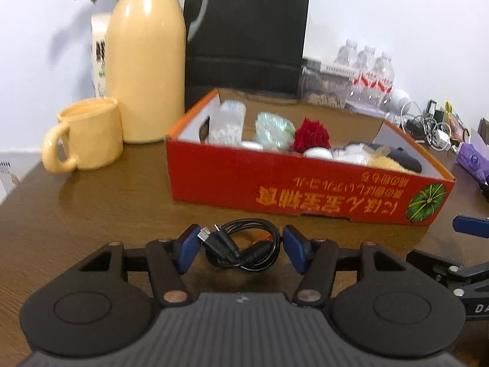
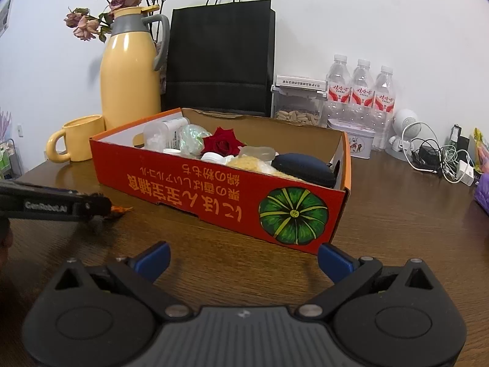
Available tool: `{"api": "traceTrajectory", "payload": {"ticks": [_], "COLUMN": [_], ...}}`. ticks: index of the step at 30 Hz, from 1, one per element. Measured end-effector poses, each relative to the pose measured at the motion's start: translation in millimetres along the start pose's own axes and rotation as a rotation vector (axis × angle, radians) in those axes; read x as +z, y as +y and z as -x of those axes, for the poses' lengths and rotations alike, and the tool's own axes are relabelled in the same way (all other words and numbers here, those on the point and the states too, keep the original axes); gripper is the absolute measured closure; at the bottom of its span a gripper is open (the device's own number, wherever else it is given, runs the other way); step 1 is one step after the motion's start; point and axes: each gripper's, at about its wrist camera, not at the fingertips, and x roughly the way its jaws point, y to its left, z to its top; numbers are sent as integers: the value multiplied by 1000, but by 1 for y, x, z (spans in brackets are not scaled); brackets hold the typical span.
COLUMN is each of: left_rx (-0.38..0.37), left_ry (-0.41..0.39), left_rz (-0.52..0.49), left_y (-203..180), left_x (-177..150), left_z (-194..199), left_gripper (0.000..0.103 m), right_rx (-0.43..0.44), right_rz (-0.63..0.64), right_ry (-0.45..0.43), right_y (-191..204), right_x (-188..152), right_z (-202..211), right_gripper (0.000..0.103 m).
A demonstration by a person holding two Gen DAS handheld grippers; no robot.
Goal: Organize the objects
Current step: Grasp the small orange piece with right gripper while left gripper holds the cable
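A coiled black USB cable [image 1: 244,249] lies on the brown table [image 1: 91,214] just in front of a red cardboard box [image 1: 305,195]. My left gripper [image 1: 241,238] straddles the coil, its blue pads [image 1: 188,249] right at the coil's two sides, and I see no squeeze on it. The box [image 2: 198,189] holds a red rose [image 2: 222,145], white jars, plastic bags and a dark pouch [image 2: 302,168]. My right gripper [image 2: 243,253] is open over bare table before the box's pumpkin corner, with nothing between its fingers. Its blue fingertip [image 1: 470,226] shows at the left wrist view's right edge.
A yellow thermos [image 1: 146,70] and yellow mug [image 1: 88,134] stand left of the box, a black paper bag [image 2: 220,58] behind it. Water bottles [image 2: 360,91], a seed container [image 2: 298,107], tangled chargers [image 2: 443,159] and a purple pack [image 1: 473,159] crowd the right.
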Motion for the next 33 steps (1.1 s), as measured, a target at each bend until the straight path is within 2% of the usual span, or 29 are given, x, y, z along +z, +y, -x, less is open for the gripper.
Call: {"api": "traceTrajectory", "payload": {"ticks": [4, 11, 20, 25, 29, 33], "left_rx": [37, 87, 96, 98, 97, 98], "left_ry": [-48, -76, -62, -52, -41, -42], "left_rz": [-7, 24, 14, 6, 3, 6], "left_y": [8, 34, 51, 58, 64, 70], "left_x": [6, 15, 12, 9, 6, 6], "left_z": [15, 29, 28, 27, 26, 28], "left_gripper": [43, 43, 43, 43, 43, 43], "right_rx": [0, -12, 58, 108, 124, 130], "right_rz": [-6, -10, 25, 20, 10, 30], "right_ry": [-3, 2, 22, 72, 147, 157], "right_y": [-1, 4, 47, 70, 84, 94], "right_x": [1, 2, 8, 13, 18, 21], "right_z": [-1, -4, -14, -33, -55, -66], "right_gripper": [0, 0, 0, 0, 0, 0]}}
